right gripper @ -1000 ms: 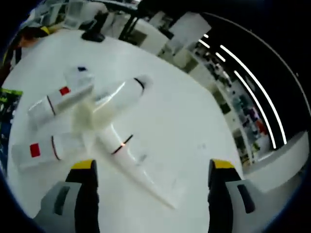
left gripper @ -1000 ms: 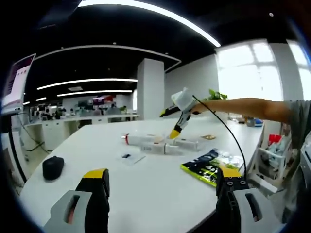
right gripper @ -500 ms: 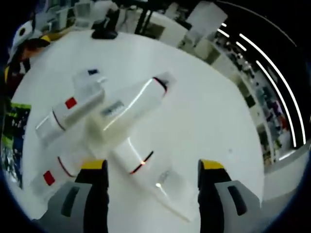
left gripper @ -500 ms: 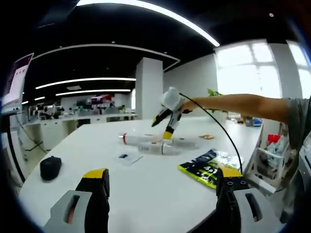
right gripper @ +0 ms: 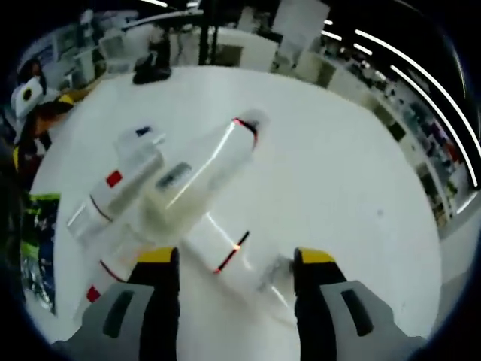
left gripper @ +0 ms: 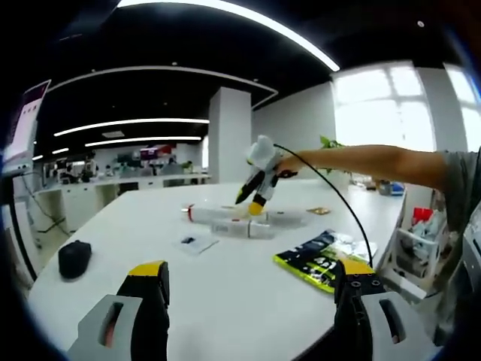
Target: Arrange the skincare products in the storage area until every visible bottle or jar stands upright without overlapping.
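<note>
We see a white tabletop (left gripper: 225,293) running toward an open office. On it, at its left edge, lies a black mouse (left gripper: 74,258). A small white card (left gripper: 198,241) with a dark mark lies flat nearer the middle, and a green-and-black packet (left gripper: 316,259) lies flat toward the right edge. Behind stand a white pillar (left gripper: 230,135), rows of desks (left gripper: 113,188) and long ceiling lights (left gripper: 135,124). Bright windows (left gripper: 391,105) fill the right wall, with a green plant (left gripper: 334,147) before them. A screen (left gripper: 22,124) hangs at far left.
</note>
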The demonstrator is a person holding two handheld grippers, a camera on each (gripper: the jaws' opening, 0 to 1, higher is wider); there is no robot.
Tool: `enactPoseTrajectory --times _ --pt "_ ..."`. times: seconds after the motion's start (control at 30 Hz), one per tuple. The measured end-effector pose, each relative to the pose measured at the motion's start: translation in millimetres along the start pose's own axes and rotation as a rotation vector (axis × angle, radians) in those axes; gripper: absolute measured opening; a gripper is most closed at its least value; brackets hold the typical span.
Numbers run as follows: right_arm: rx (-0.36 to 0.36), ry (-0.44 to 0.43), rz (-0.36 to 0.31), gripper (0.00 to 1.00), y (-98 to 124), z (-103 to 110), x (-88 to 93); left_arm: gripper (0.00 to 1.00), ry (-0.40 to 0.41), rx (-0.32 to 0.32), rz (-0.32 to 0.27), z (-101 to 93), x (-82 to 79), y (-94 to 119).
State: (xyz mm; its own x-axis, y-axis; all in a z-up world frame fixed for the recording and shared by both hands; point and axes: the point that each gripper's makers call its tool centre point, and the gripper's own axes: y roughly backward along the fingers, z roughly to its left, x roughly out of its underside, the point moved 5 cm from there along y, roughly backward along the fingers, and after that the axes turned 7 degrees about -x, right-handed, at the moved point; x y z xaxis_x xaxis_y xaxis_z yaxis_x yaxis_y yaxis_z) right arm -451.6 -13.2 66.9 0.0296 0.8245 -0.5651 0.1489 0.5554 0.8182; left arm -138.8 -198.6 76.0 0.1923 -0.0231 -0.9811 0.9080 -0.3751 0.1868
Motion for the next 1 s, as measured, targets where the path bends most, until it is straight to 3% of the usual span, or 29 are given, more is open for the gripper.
enactPoseTrajectory --times 0.27,0.4,0.47,0.7,1.0 --pt "0.031 -0.043 -0.044 0.62 -3 3 -0.6 0.93 -0.011 0.011 0.007 -3.3 0.8 1" --pt "0.044 -0.067 -0.025 0.60 -3 3 0.5 0.93 -0.011 0.016 0.007 -3.0 0.3 1" --pt "0.050 -0.085 0.003 0.58 -3 1 0.7 0.93 -0.010 0.015 0.006 -1.7 0.1 2" --pt "0.111 -0.114 0.112 0.39 4 -4 7.7 0.93 -0.006 0.003 0.000 2.7 0.3 3" --pt "0.106 -0.160 0.185 0.38 14 3 16.7 0.93 -0.011 0.021 0.012 -1.3 4.5 0"
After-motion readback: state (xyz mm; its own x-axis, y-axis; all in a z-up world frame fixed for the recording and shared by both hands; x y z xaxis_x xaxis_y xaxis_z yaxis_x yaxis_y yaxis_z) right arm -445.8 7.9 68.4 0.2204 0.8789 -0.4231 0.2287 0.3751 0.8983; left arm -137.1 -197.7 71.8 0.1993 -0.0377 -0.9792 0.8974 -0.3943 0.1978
